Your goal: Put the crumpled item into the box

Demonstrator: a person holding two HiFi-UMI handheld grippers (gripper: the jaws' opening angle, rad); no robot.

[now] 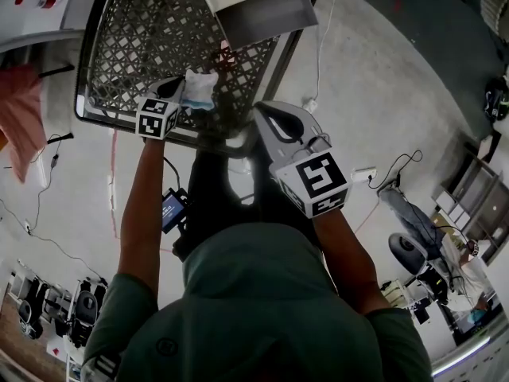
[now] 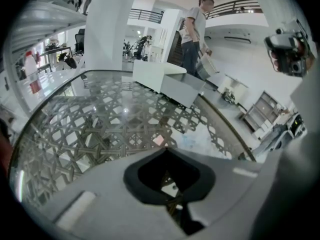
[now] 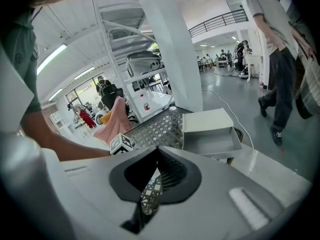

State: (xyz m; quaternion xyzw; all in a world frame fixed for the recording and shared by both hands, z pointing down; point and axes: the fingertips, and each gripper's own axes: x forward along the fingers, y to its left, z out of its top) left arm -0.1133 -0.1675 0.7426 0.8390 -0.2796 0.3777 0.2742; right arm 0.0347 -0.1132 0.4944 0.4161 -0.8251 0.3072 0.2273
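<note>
The crumpled item (image 1: 200, 87) is a small white wad lying on the lattice tabletop (image 1: 135, 38), close to the near edge. My left gripper (image 1: 176, 84) rests just left of it, jaws shut, and I cannot tell whether it touches the wad. In the left gripper view the left gripper (image 2: 165, 149) holds nothing, and the pale wad (image 2: 192, 141) lies beyond it to the right. The open white box (image 1: 266, 10) stands at the table's far side, also seen as the box (image 2: 172, 84) and the box (image 3: 210, 134). My right gripper (image 1: 259, 111), the same gripper (image 3: 157, 149), hangs shut and empty off the near table edge.
A pink cloth (image 1: 20, 110) hangs to the left of the table. Cables and a power strip (image 1: 362, 173) lie on the floor to the right. One person (image 2: 195, 34) stands behind the box and another person (image 3: 272, 59) walks past on the right.
</note>
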